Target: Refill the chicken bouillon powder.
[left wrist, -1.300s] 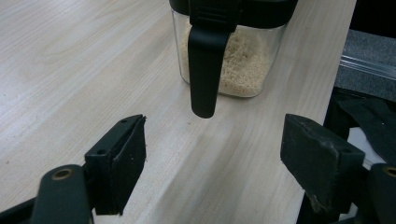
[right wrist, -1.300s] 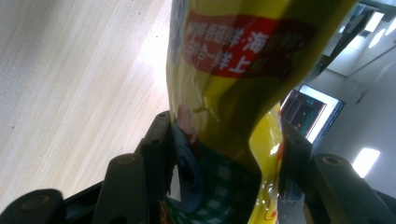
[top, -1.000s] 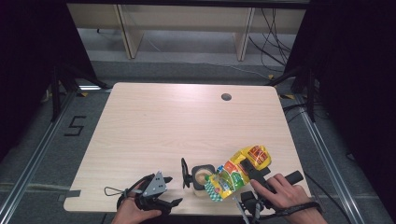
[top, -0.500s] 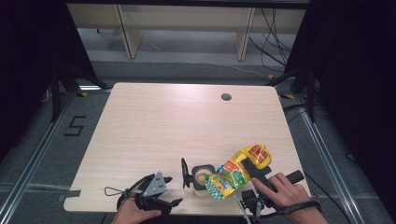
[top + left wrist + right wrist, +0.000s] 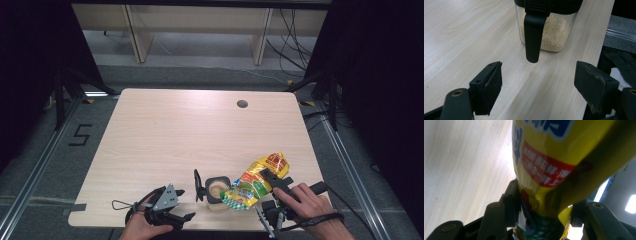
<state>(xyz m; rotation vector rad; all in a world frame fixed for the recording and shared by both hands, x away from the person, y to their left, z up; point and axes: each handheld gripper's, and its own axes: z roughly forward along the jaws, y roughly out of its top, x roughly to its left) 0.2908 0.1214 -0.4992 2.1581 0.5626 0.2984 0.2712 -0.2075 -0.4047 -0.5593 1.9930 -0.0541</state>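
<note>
Right gripper view: crinkled glossy yellow pouch (image 5: 549,157) clamped.

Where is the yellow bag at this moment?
In the high view the yellow bag is near the table's front edge on the right, held tilted by the right gripper with its lower end over the open jar of grains.

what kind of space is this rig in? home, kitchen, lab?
Most likely a lab or data-collection bay, not a home: a bare wooden table with a cable hole, a taped "5" on grey carpet, loose cables, and dark curtains on both sides.
</note>
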